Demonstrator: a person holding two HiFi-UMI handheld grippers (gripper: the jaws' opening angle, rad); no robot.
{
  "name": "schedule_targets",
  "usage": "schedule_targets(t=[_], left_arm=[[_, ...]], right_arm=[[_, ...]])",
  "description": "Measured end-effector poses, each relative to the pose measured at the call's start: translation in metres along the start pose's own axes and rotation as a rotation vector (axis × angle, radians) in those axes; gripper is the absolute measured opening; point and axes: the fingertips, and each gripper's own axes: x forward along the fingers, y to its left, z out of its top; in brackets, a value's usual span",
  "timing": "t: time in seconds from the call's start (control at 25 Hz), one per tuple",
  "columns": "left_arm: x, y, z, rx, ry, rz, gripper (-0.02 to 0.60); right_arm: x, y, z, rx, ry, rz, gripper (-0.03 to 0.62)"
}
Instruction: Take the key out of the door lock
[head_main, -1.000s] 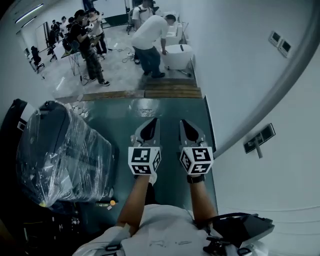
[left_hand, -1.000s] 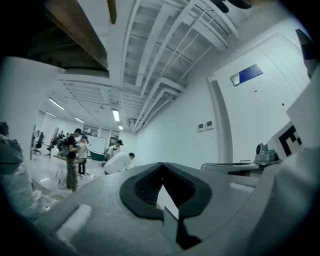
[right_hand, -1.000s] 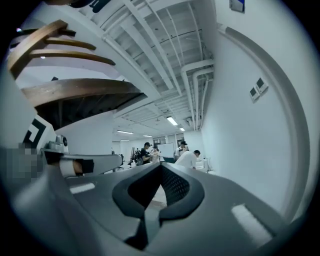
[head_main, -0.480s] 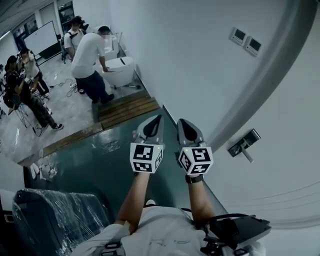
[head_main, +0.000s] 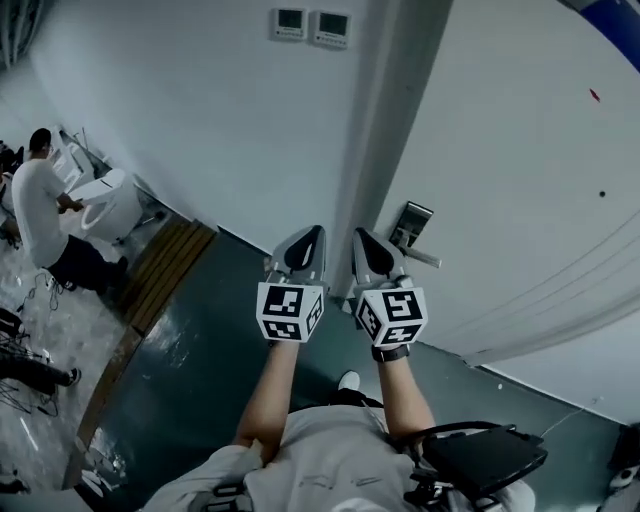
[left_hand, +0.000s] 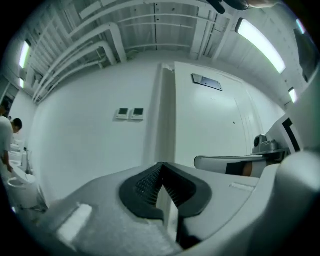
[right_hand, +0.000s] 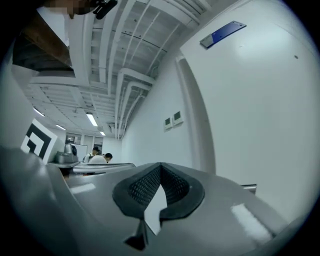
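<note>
1. The left gripper (head_main: 311, 236) is shut tight. In the left gripper view its black pads (left_hand: 143, 183) press together at the tip, and nothing is between them.
2. The right gripper (head_main: 363, 240) is shut tight too. In the right gripper view its pads (right_hand: 141, 188) meet at the tip, and it holds nothing.
3. In the head view the two grippers are side by side in the middle. They are close together but not touching, and both point to 12 o'clock. Each one has its marker cube at its 6 o'clock end.
4. The door lock (head_main: 412, 222) is a small silver plate on the big white door (head_main: 520, 180). It sits at about 2 o'clock from the right gripper's tip. It is near the gripper, but the gripper does not touch it.
5. A lever handle (head_main: 425, 258) sticks out from the lock toward 4 o'clock. In the right gripper view the end of this handle (right_hand: 248, 188) shows at 3 o'clock from the jaws, apart from them.
6. The key is too small to make out at the lock, so I cannot tell how it sits.
7. Two small wall panels (head_main: 310, 24) hang side by side on the white wall (head_main: 200, 120). They are at 12 o'clock in the head view, just beside the door frame.
8. The floor (head_main: 190, 370) is dark green. Some wooden boards (head_main: 165, 272) lie on it at 9 o'clock from the grippers.
9. Far off at 10 o'clock, a person (head_main: 40, 200) in a white shirt bends over a white tub-shaped thing (head_main: 108, 198).
</note>
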Motion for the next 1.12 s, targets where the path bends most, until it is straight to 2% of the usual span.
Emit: schedule_targets(t=[0.2, 0.32, 0.44, 0.56, 0.76, 0.8, 0.96, 1.12], left_arm=[[0.084, -0.065, -0.003, 0.011, 0.001, -0.153, 0.002], [0.121, -0.093, 0.0, 0.028, -0.005, -0.208, 0.002], [0.148, -0.101, -0.007, 0.028, 0.001, -0.226, 0.002], [0.169, -0.096, -0.012, 0.039, 0.006, -0.229, 0.002], [0.194, -0.082, -0.008, 0.063, -0.001, -0.243, 0.011], [0.197, -0.08, -0.009, 0.065, 0.003, -0.26, 0.088], [0.21, -0.081, -0.019, 0.045, 0.027, -0.371, 0.152], [0.222, -0.08, -0.026, 0.012, 0.033, -0.423, 0.175]], right_arm=[[-0.019, -0.103, 0.015, 0.001, -0.044, -0.164, 0.003], [-0.03, -0.152, 0.024, 0.002, -0.068, -0.24, 0.003], [-0.032, -0.184, 0.014, 0.003, -0.041, -0.303, 0.003], [-0.032, -0.199, 0.005, 0.023, -0.028, -0.347, 0.003], [-0.027, -0.207, 0.015, 0.012, -0.052, -0.419, 0.003], [-0.025, -0.205, 0.015, 0.01, -0.053, -0.429, 0.003], [-0.018, -0.202, 0.007, -0.005, -0.027, -0.467, 0.003], [-0.022, -0.202, 0.0, -0.011, -0.004, -0.508, 0.003]])
